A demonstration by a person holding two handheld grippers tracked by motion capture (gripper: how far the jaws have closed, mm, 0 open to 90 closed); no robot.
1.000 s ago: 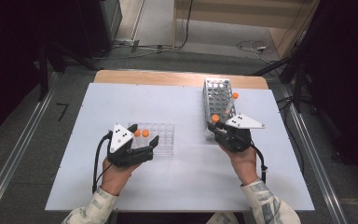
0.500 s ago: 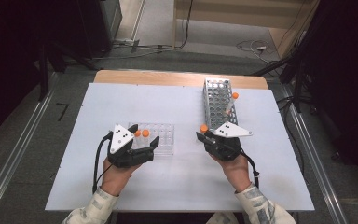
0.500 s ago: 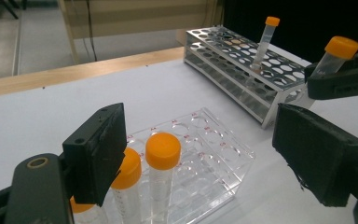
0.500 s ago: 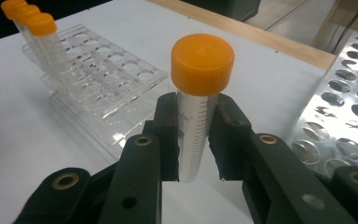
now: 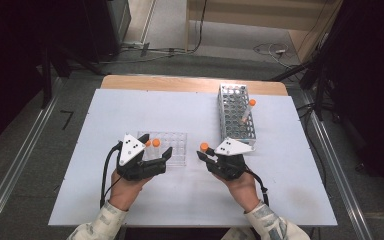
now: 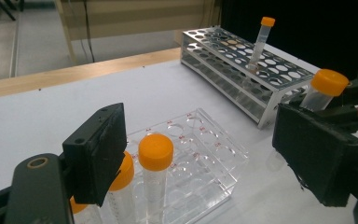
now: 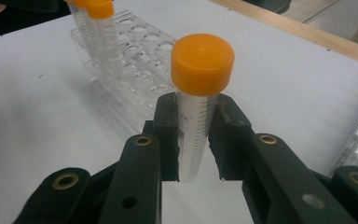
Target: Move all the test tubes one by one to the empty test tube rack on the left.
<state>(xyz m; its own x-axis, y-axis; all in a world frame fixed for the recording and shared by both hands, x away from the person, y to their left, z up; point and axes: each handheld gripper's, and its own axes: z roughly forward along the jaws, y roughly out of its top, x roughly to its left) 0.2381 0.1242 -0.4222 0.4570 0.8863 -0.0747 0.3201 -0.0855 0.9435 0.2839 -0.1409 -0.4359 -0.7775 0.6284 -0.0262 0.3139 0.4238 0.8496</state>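
Observation:
A clear plastic rack lies left of the table's middle, with two orange-capped tubes standing at its left end. My left gripper is open at the rack's near side, and those tubes stand close to its left jaw. My right gripper is shut on another orange-capped tube, held upright just right of the clear rack. Behind it a metal rack holds one leaning tube.
The white table top runs to a wooden strip along its far edge. The metal rack stands close behind and right of the held tube. Bare table lies left of the clear rack and near the person's forearms.
My right gripper has carried its tube left and nearer, away from the metal rack toward the clear rack. The left gripper has stayed where it was.

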